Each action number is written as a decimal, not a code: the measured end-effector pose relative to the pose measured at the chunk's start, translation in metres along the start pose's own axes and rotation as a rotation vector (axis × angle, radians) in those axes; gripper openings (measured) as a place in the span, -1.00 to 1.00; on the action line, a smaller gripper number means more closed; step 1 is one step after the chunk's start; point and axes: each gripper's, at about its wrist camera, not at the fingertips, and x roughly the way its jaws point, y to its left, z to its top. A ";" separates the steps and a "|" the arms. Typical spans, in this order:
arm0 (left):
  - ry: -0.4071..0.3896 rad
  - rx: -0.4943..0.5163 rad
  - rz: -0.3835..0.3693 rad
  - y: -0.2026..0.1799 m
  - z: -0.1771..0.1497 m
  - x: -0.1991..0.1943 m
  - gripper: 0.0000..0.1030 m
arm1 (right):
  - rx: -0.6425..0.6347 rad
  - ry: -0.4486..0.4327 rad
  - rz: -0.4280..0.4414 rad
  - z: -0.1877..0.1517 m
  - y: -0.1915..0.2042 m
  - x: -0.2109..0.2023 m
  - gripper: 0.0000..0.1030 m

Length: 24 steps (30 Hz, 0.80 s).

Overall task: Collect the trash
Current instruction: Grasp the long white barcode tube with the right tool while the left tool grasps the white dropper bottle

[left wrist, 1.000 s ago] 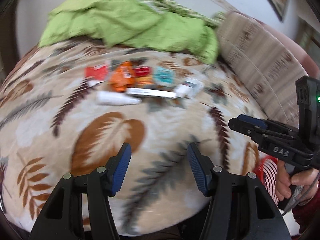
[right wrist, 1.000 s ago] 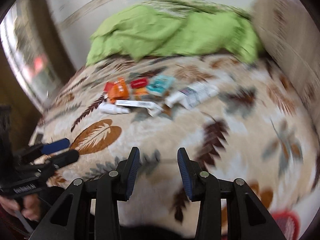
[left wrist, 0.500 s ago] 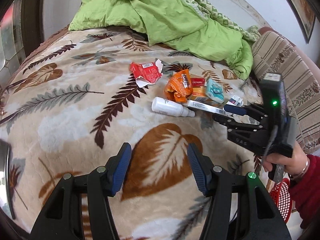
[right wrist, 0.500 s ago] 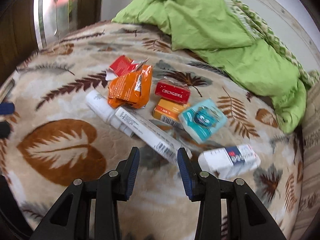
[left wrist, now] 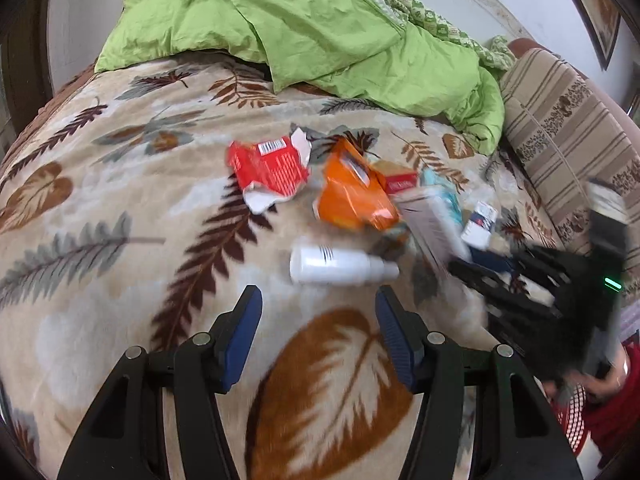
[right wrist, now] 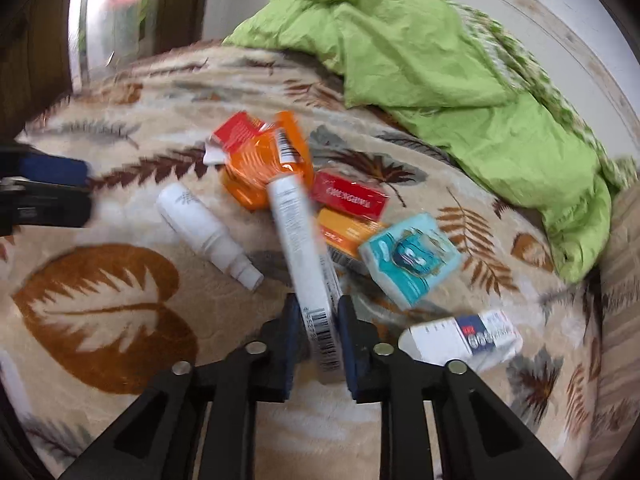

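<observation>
Trash lies on a leaf-patterned blanket [left wrist: 120,240]. My right gripper [right wrist: 318,308] is closing around the near end of a long white box [right wrist: 300,240], and its pads press the box's sides. In the left wrist view the box [left wrist: 434,220] looks blurred and tilted up in that gripper [left wrist: 470,262]. My left gripper [left wrist: 317,296] is open and holds nothing; a white bottle [left wrist: 340,266] lies just beyond its fingertips. Behind the bottle sit an orange wrapper [left wrist: 352,196] and a torn red wrapper [left wrist: 268,168].
Right of the held box lie a red box [right wrist: 350,196], an orange box [right wrist: 348,234], a teal packet [right wrist: 408,260] and a white-and-blue box [right wrist: 464,336]. A green quilt [left wrist: 320,28] is heaped behind, a striped cushion [left wrist: 560,132] stands right, and a red basket [left wrist: 568,412] sits low right.
The right gripper's jaws have shut on the long white box, whose far end has swung up over the orange wrapper. My left gripper has moved closer to the white bottle.
</observation>
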 end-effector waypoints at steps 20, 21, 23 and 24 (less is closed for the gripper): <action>0.191 0.229 -0.229 -0.057 -0.023 0.062 -0.42 | 0.548 -0.084 0.270 -0.067 -0.032 -0.078 -0.73; 0.191 0.220 -0.219 -0.061 -0.025 0.062 -0.42 | 0.551 -0.083 0.263 -0.069 -0.033 -0.079 -0.73; 0.210 0.174 -0.193 -0.063 -0.027 0.069 -0.42 | 0.561 -0.073 0.254 -0.072 -0.034 -0.077 -0.73; 0.210 0.161 -0.166 -0.066 -0.028 0.073 -0.42 | 0.571 -0.065 0.249 -0.074 -0.034 -0.076 -0.73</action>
